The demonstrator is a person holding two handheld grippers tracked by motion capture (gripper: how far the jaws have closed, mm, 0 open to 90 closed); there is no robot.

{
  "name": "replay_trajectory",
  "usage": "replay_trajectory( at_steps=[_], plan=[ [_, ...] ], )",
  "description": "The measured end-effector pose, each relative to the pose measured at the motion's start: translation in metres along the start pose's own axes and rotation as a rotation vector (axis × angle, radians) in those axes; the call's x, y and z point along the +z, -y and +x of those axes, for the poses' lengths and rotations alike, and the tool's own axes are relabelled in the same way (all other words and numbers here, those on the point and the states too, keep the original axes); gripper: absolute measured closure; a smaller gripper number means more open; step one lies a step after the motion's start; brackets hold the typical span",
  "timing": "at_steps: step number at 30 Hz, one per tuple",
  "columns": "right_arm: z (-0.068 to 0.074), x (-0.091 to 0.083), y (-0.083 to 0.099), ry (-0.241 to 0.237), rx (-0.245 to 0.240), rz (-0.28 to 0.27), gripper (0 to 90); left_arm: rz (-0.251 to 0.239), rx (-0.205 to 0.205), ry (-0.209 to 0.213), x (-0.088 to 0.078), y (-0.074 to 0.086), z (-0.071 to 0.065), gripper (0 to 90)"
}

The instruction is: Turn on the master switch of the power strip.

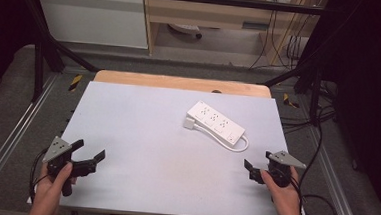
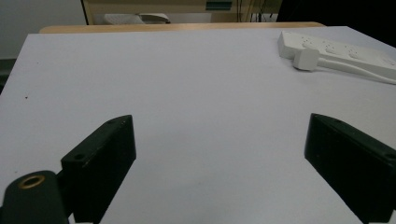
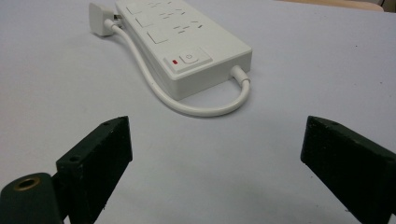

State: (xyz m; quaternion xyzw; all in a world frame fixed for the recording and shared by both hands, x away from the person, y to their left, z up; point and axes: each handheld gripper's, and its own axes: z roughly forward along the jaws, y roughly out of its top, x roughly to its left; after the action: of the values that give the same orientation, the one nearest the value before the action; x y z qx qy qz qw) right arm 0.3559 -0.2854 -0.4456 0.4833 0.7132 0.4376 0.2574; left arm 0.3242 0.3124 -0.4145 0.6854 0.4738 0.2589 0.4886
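A white power strip (image 1: 214, 123) lies flat on the pale grey table (image 1: 141, 149), and it is the landmark here. It lies at an angle, its long side going from the far left to the near right in the high view. Its white cable (image 3: 154, 86) leaves the end next to the switch (image 3: 188, 58), bends back and runs along the near side of the strip to the white plug (image 1: 188, 123), which lies on the table just beside the other end. The right gripper (image 1: 257, 166) is near the switch end of the strip, on the person's side of it, not touching it; its jaws are spread wide with nothing between them, and they point towards the strip. The right hand (image 1: 284, 196) holds it from behind. The left gripper (image 1: 89, 152) is well apart from the strip, far to the left of it and nearer to the person, held by the left hand (image 1: 53, 187). Its jaws are also spread wide over bare table and pinch nothing.
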Motion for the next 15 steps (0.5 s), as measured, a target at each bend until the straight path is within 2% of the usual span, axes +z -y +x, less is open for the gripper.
replay_trajectory(
  at_steps=[15],
  plan=[
    [-0.0027,-0.0055,-0.0023,0.002,0.029,-0.017,7.6,0.008,0.01,0.013,0.001,0.0003,-0.0012,8.9]
  ],
)
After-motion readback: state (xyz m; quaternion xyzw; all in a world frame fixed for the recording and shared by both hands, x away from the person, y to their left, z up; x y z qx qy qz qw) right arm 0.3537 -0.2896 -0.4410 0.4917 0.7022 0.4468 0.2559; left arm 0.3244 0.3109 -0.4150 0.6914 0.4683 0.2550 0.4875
